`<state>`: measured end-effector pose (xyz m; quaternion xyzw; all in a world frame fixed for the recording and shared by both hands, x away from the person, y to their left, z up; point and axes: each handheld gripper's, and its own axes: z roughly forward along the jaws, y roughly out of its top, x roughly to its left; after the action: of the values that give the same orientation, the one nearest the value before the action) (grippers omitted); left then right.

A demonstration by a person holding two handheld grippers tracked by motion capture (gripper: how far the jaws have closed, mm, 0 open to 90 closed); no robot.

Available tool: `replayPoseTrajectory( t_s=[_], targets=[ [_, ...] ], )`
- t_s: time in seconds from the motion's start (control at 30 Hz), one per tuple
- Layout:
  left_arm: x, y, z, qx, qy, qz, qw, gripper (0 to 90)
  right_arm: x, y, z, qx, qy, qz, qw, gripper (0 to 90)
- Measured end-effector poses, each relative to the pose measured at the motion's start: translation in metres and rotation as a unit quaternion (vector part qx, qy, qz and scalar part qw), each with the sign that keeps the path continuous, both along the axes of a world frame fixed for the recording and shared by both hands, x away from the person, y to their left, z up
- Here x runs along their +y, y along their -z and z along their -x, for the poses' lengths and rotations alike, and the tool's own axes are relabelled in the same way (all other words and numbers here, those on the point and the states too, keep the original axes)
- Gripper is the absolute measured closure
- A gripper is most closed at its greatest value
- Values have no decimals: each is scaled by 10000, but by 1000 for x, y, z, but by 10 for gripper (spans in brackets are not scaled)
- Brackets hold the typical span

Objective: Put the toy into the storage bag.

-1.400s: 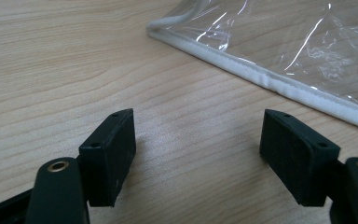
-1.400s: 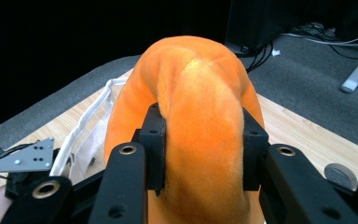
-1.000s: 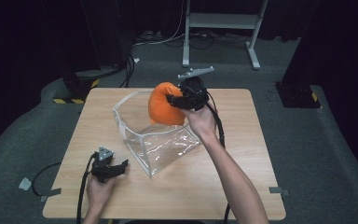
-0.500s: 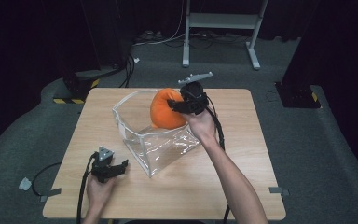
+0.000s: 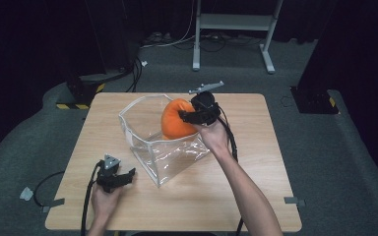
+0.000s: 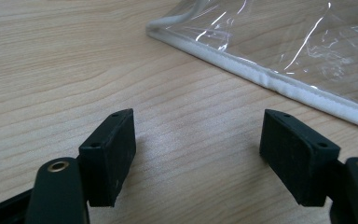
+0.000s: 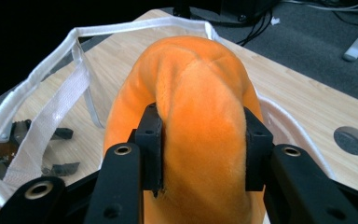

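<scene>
orange plush toy: soft, velvety pile, rounded and bulging, with folds and creases running down its front; squeezed narrower where it is gripped. position: held above the open top of the clear bag, its lower part already below the bag's rim, at the far right side of the opening. clear bag: transparent plastic, box-shaped, standing open on the wooden table near the middle, edged with white fabric trim. right gripper: jaws clenched on the plush toy from both sides, held by the person's right hand reaching over the bag's right edge. left gripper: resting low on the table near the front left, well apart from the toy, close to the bag's front corner; jaws spread wide with nothing between them. left hand: behind that gripper at the table's near edge. right gripper view adds: the plush toy pinched between the two black pads, the bag's white trim looping around behind it, and a round grey disc set in the tabletop. left gripper view adds: bare wood grain between the open pads, and the bag's white seam running diagonally just ahead, with crinkled plastic beyond.
</scene>
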<state>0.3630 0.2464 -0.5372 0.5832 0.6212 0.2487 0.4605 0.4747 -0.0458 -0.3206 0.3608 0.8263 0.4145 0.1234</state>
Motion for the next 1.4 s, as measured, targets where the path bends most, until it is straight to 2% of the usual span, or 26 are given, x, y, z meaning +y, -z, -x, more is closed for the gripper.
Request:
replayPoseTrajectory(
  t_s=[0.33,0.67,0.9,1.27,1.4],
  targets=[
    [0,0,0,-1,12,-8,10000,269,1,13,-3,198,23,75,9998,594],
    [0,0,0,4,14,-17,10000,269,0,18,-4,226,21,97,9997,579],
    [0,0,0,3,13,-16,10000,269,4,19,-4,210,47,329,9992,555],
    [0,0,0,1,14,-15,10000,269,12,24,-9,383,1,624,9973,527],
    [-1,0,0,-6,-3,8,10000,269,13,26,-11,441,30,657,9969,509]
  ],
)
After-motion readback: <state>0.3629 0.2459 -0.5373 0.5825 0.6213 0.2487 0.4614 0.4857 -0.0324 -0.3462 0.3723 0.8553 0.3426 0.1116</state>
